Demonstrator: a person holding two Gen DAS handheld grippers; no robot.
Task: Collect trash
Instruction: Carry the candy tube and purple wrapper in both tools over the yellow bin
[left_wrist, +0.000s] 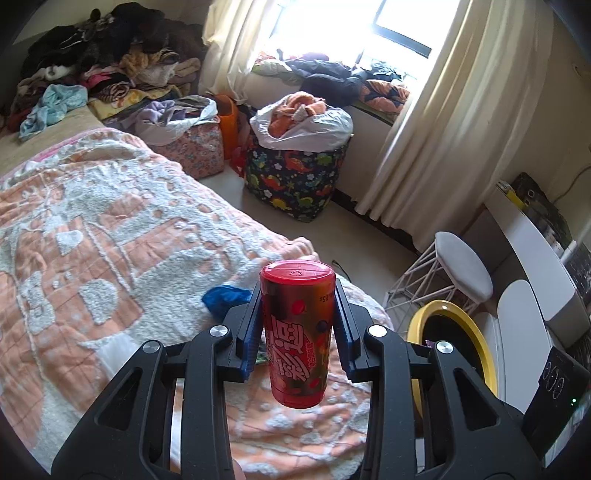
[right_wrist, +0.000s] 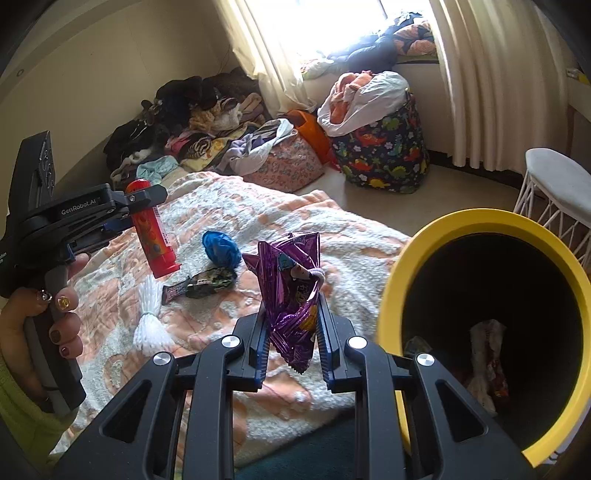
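Note:
My left gripper (left_wrist: 297, 325) is shut on a red snack tube (left_wrist: 297, 332) and holds it upright above the bed; the tube also shows in the right wrist view (right_wrist: 153, 229). My right gripper (right_wrist: 291, 332) is shut on a crumpled purple foil snack bag (right_wrist: 291, 291), held just left of the yellow-rimmed trash bin (right_wrist: 391, 288), which lies with its mouth toward me and has wrappers inside. On the blanket lie a blue crumpled wad (right_wrist: 221, 248), a dark wrapper (right_wrist: 207, 283) and a white bundle of cotton swabs (right_wrist: 149, 314).
The bed has an orange and white blanket (left_wrist: 110, 236). Piles of clothes (left_wrist: 103, 62) lie at its far end. A dinosaur-print laundry bag (left_wrist: 295, 177) and a white stool (left_wrist: 461, 273) stand on the floor near the curtains. The bin rim (left_wrist: 476, 332) is to the right.

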